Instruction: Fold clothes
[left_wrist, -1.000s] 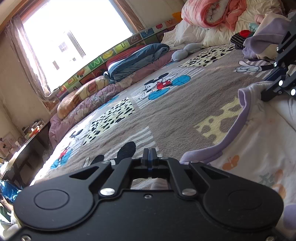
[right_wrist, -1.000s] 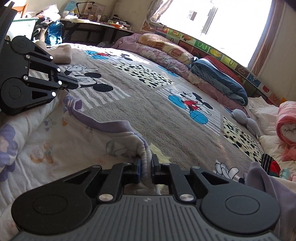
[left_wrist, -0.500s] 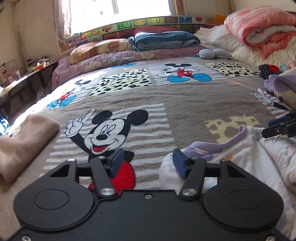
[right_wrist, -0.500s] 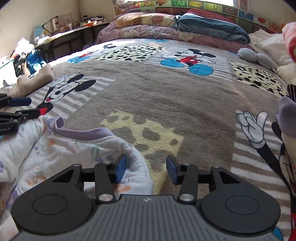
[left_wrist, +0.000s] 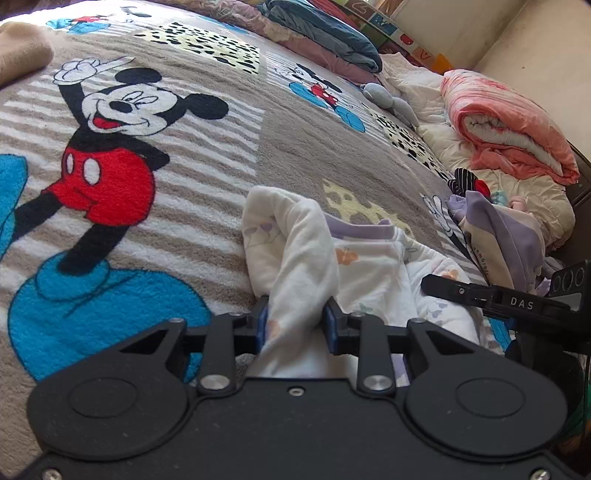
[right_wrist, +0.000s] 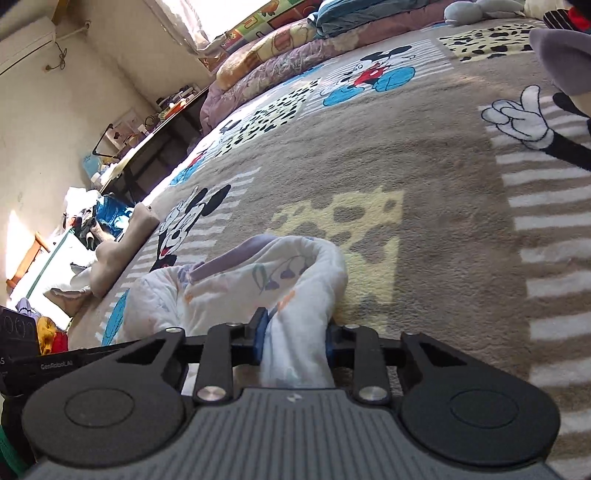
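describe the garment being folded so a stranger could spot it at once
On the Mickey blanket covering the bed, look just in front of the yellow spotted patch. The garment lies bunched there, white with small flower prints and a lilac trim, pinched by both grippers.

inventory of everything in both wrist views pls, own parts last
garment: 1, white floral with lilac trim, bunched on blanket, near edge
blanket: 1, taupe with cartoon mouse patches, covering bed
quilt: 1, pink and white, rolled, far right
clothes pile: 1, lilac and cream, right of garment
plush toy: 1, grey, far side
towel: 1, beige, left
desk: 1, dark, cluttered, beside bed
left gripper: black, pads pinching garment
right gripper: black, pads pinching garment
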